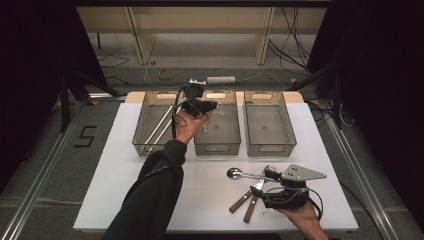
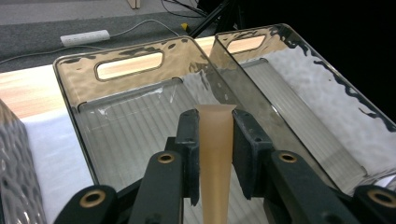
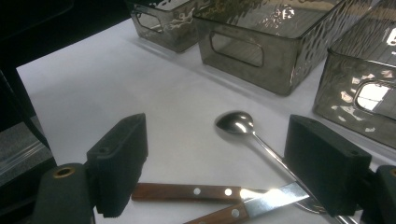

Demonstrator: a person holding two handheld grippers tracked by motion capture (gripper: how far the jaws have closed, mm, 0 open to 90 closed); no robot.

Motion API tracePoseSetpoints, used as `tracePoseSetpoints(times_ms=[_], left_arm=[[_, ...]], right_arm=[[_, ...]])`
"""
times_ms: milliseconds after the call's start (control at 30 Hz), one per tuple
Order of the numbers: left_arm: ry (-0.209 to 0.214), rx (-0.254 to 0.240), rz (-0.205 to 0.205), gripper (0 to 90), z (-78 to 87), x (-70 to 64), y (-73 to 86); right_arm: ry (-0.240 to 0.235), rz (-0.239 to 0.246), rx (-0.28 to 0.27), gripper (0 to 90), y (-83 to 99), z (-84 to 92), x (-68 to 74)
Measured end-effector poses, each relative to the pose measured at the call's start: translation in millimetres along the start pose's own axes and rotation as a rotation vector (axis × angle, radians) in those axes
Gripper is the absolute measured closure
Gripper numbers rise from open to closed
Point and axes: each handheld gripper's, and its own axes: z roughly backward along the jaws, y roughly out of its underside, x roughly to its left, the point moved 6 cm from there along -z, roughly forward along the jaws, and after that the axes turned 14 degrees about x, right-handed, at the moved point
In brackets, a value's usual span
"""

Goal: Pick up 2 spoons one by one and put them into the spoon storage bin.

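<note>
One utensil going into the middle bin

One tan handle sits pinched between the left gripper jaws, end pointing into the middle bin, likely for sorting by type. Left bin already holds long pale sticks. Right gripper hovers with jaws spread over spoon and two wood-handled knives on the tabletop, probably next pick. Right bin looks empty.

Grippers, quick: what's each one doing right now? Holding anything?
Left gripper: closed on a tan handle, over the middle bin.
Right gripper: open, holding nothing, jaws either side of the spoon and knives.
</note>
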Motion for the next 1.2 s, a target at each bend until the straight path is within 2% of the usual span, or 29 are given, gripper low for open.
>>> tracePoseSetpoints(times_ms=[167,233,333,433,600,733,800,867,1000,1133,1200], left_arm=[[0.009,0.001,0.028,71.6,-1.8,4.1,1.8],[0.007,-0.004,0.036,64.1,-1.2,5.5,2.2],[0.006,0.001,0.023,60.4,4.0,8.0,3.3],[0.01,0.003,0.014,52.6,12.2,9.4,5.0],[0.056,0.003,-0.002,43.8,31.5,9.6,15.4],[0.082,0.007,-0.017,35.3,47.2,8.6,30.2],[0.098,0.024,-0.022,32.0,53.0,7.8,41.9],[0.089,0.03,-0.041,27.4,60.0,8.9,53.4],[0.118,0.014,-0.036,24.2,75.7,12.6,75.0],[0.128,0.018,-0.057,22.1,86.3,15.7,96.7],[0.119,0.016,-0.066,21.4,89.8,16.3,106.0]], right_arm=[[0.0,0.001,0.0,22.6,-0.1,-0.1,0.1],[0.001,0.002,0.0,22.6,0.0,0.1,0.1],[0.0,-0.001,0.001,22.6,0.1,-0.1,-0.2],[0.0,0.0,0.003,22.6,0.0,-0.4,0.2],[0.0,0.008,0.01,22.6,-0.5,-1.9,0.0],[0.007,0.023,0.022,22.6,-2.7,-3.0,-0.8],[-0.007,0.038,0.045,22.7,-3.7,-4.0,-0.9],[-0.009,0.059,0.074,22.8,-4.8,-5.8,-1.3],[-0.015,0.093,0.129,24.4,-7.8,-11.8,-2.0],[-0.021,0.119,0.174,24.9,-12.9,-19.3,-4.7],[-0.02,0.13,0.196,25.1,-15.2,-23.1,-6.1]])
